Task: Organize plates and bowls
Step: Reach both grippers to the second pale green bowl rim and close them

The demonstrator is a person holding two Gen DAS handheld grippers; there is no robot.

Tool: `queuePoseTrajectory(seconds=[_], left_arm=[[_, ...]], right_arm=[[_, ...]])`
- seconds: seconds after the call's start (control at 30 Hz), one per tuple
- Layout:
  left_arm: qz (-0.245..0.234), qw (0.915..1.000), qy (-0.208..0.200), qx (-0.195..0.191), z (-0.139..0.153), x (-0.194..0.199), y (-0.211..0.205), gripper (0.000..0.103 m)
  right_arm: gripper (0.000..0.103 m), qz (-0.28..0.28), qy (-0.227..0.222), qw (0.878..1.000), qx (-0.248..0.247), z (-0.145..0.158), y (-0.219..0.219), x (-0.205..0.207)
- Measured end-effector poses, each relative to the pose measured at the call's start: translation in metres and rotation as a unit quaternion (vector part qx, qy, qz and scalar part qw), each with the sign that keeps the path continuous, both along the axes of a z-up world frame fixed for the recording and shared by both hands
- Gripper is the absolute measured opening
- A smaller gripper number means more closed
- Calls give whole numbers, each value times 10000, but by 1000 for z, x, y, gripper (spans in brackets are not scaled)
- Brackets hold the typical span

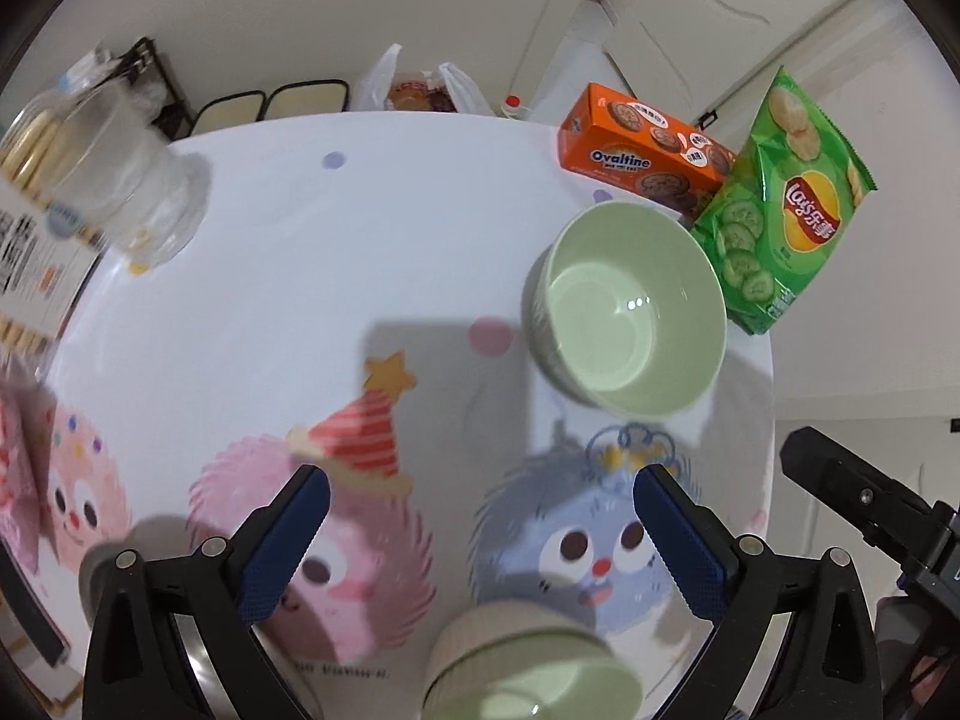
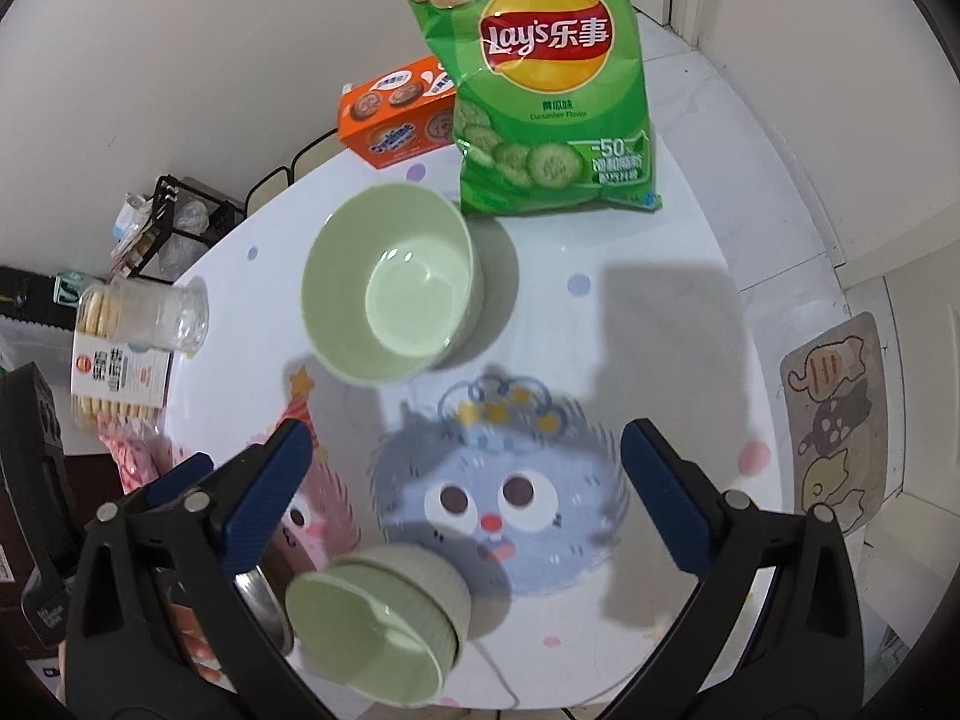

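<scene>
A large pale green bowl [image 1: 630, 312] stands upright on the white cartoon-printed table [image 1: 300, 240], right of centre; it also shows in the right wrist view [image 2: 390, 288]. A smaller green bowl [image 1: 528, 666] sits at the near edge, between and below my left fingers; in the right wrist view this small bowl [image 2: 384, 624] is near the left finger. A metal dish rim [image 2: 264, 600] shows beside it. My left gripper [image 1: 480, 540] is open and empty above the table. My right gripper [image 2: 468, 492] is open and empty too.
A green Lay's chips bag [image 1: 786, 204] and an orange Ovaltine box [image 1: 642, 150] stand behind the large bowl. A clear biscuit jar [image 1: 120, 180] lies at the left. A pink snack pack [image 1: 18, 456] is at the left edge. A floor mat [image 2: 840, 420] lies right.
</scene>
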State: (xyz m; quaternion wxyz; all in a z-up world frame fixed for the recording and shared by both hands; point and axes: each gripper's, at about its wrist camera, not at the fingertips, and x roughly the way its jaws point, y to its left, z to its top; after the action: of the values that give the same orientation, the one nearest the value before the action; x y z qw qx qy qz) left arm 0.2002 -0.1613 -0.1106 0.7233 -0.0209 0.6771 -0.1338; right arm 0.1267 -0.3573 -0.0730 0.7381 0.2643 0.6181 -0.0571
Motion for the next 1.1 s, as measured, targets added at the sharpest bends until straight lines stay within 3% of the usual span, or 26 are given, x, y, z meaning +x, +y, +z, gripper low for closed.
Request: queuePoseTrajectory(seconds=[0.3, 0.53, 0.6, 0.63, 0.67, 0.7, 0.8, 0.83, 0.9, 1.03, 1.1], left_arm=[[-246, 9996, 133, 65, -26, 30, -28, 103], [-380, 9990, 6, 219, -36, 43, -34, 102], [-375, 9990, 12, 250, -39, 45, -35, 94], [-370, 9990, 11, 264, -40, 47, -35, 84], [-358, 9989, 7, 295, -41, 48, -35, 76], [-353, 9988, 15, 336, -42, 50, -36, 73], [-405, 9985, 56, 361, -49, 54, -37, 67], [-411, 9984, 51, 379, -49, 55, -37, 59], [-408, 9983, 64, 406, -51, 56, -37, 47], [-441, 9984, 141, 329, -56, 57, -42, 35], [-429, 9986, 183, 251, -58, 58, -43, 30]], right_arm=[[102, -155, 232, 9993, 250, -31, -12, 40], [102, -142, 394, 9987, 281, -50, -9, 58], [99, -133, 428, 9986, 263, -52, -8, 60], [96, -146, 443, 9986, 266, -54, -8, 61], [88, -160, 465, 9984, 280, -56, -9, 62], [83, -169, 487, 9982, 296, -57, -10, 63], [82, -147, 520, 9981, 283, -61, -12, 66], [81, -133, 524, 9981, 289, -62, -12, 67], [63, -105, 546, 9981, 282, -64, -12, 68], [55, -79, 622, 9975, 317, -68, -11, 69], [42, -79, 622, 9973, 390, -69, -11, 70]])
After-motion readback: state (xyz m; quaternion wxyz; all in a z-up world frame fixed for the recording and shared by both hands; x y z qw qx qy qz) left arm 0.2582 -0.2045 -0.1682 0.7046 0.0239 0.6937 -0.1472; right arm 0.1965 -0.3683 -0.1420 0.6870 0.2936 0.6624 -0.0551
